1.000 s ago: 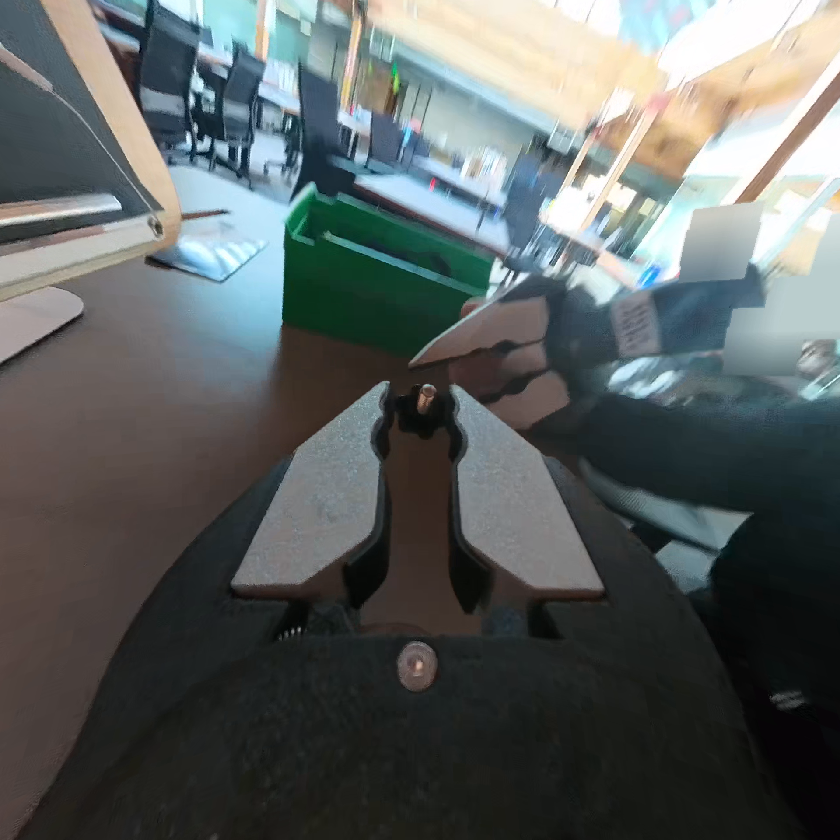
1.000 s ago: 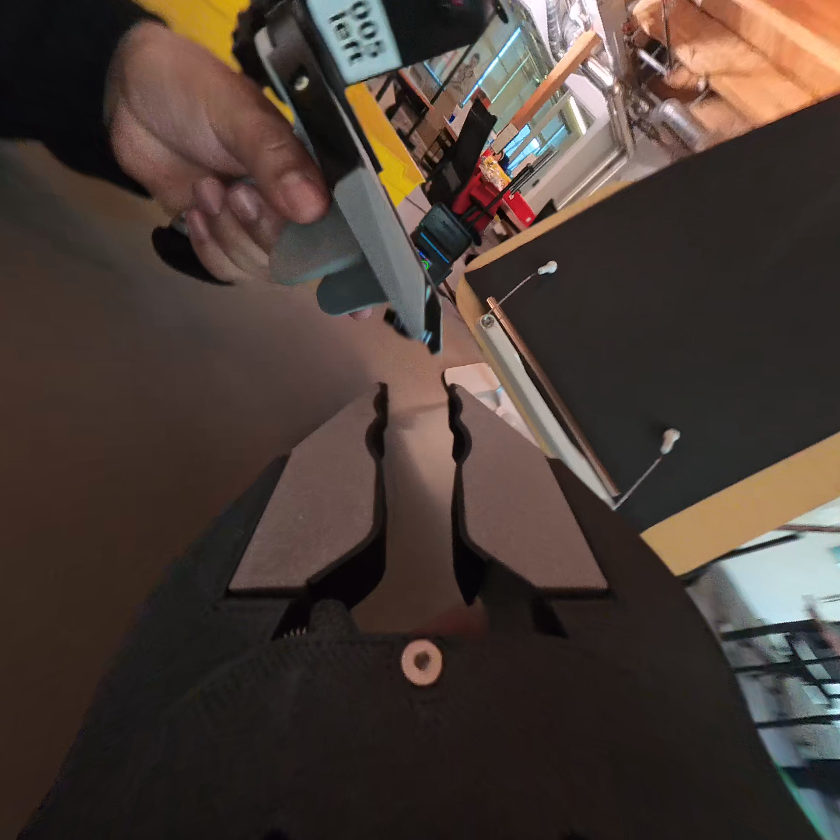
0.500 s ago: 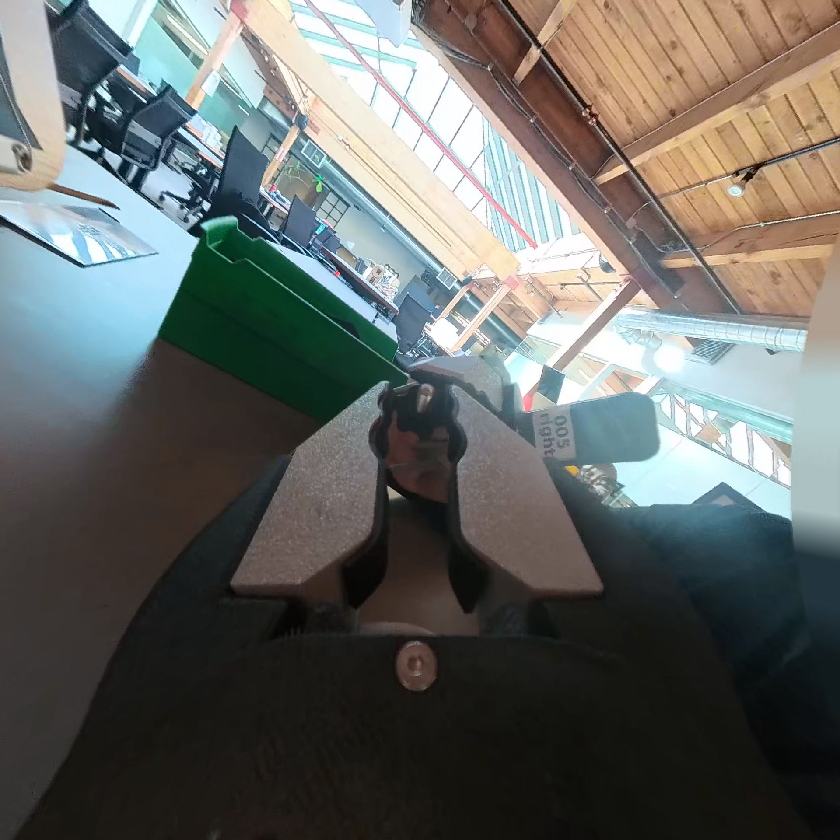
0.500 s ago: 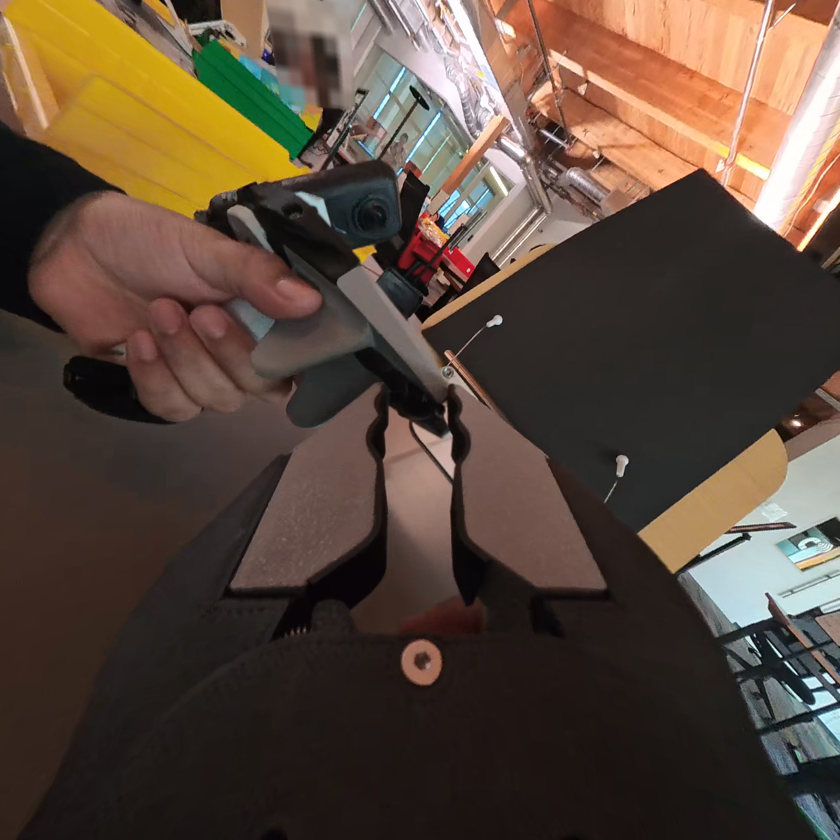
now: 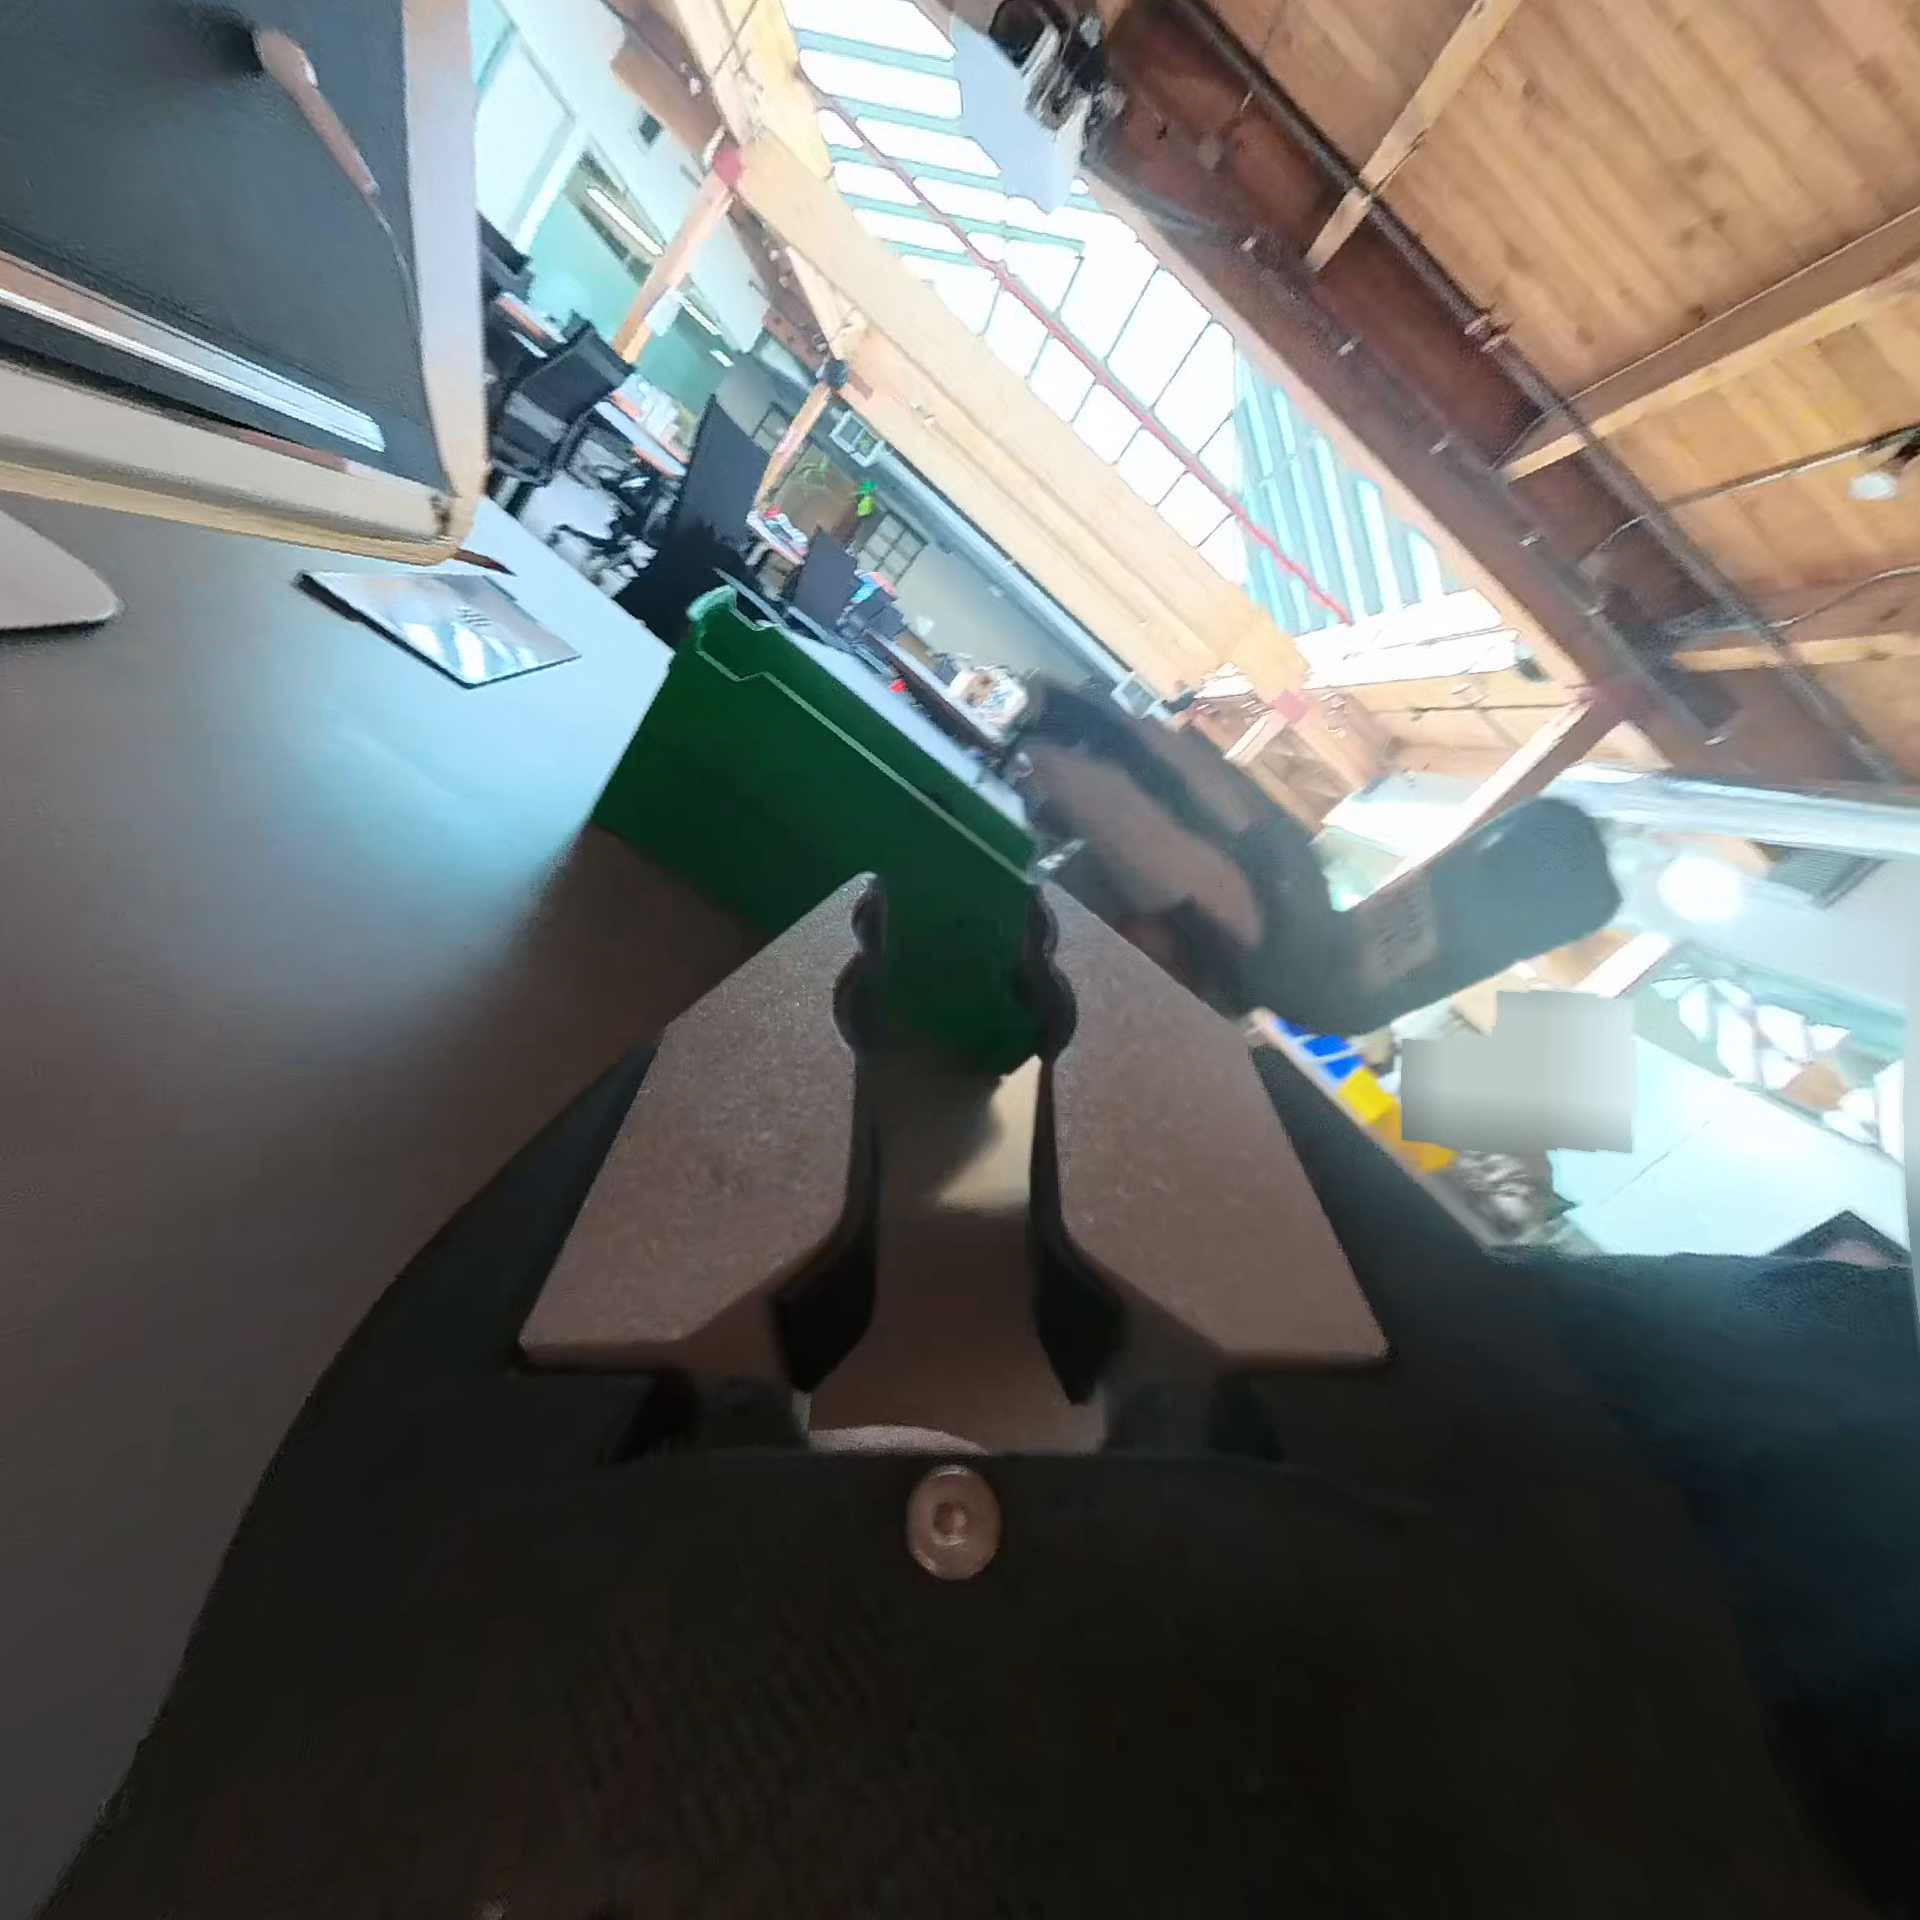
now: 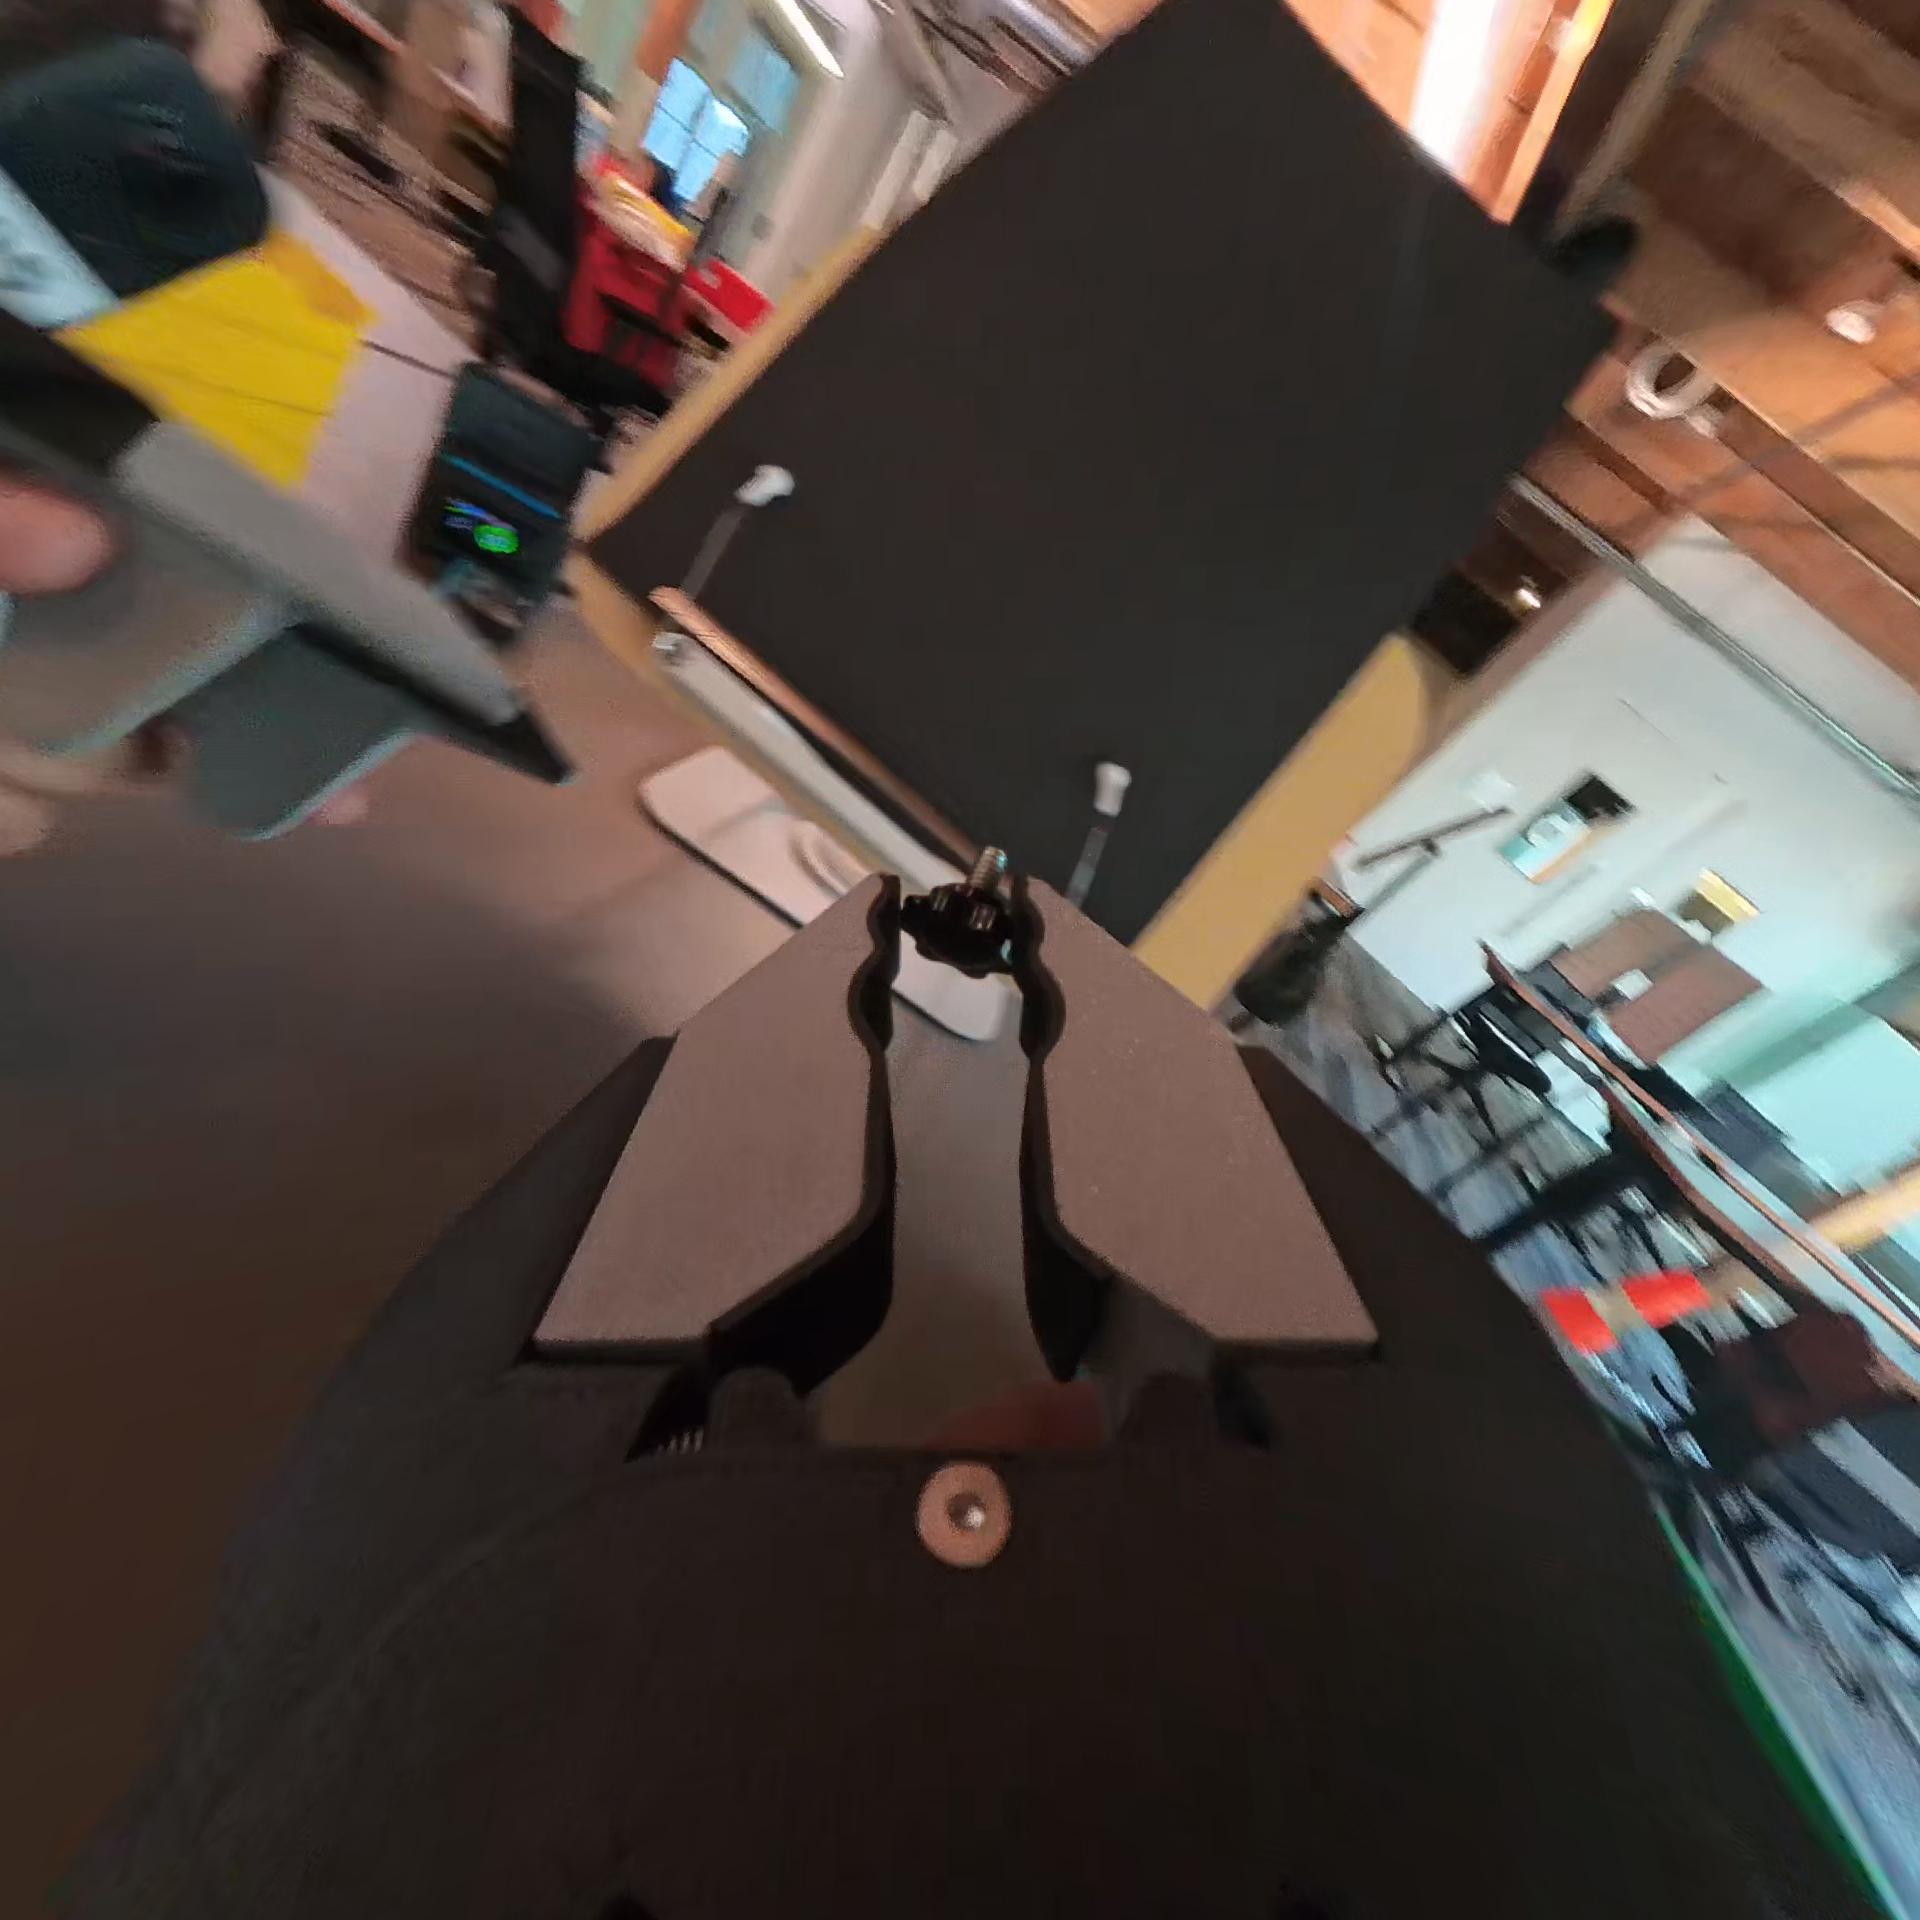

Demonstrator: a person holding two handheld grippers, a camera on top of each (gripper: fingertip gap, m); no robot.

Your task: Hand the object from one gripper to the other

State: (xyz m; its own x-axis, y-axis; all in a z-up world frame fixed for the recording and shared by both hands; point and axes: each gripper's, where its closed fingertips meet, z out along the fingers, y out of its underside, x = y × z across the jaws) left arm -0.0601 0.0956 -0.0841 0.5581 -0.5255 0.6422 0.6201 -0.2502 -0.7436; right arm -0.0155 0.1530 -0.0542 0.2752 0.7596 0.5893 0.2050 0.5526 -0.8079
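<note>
A small black thumb screw with a silver threaded stud (image 6: pixel 961 920) sits pinched between the tips of my right gripper (image 6: pixel 954 914), above the dark table. My left gripper (image 5: pixel 954 914) is open and empty; a green bin shows through its gap. The right gripper also shows blurred in the left wrist view (image 5: pixel 1195 883), held up to the right. The left gripper shows blurred in the right wrist view (image 6: pixel 312 665), off to the left, with a person's hand on it.
A green bin (image 5: pixel 810 821) stands on the dark table (image 5: pixel 260 935) ahead of the left gripper. A black panel with a wooden edge (image 6: pixel 1091 468) and a monitor's silver foot (image 6: pixel 769 842) stand ahead of the right gripper. Yellow bins (image 6: pixel 229 353) lie far left.
The thumb screw has passed from my left gripper to my right one. The left gripper has opened and the two grippers have drawn apart.
</note>
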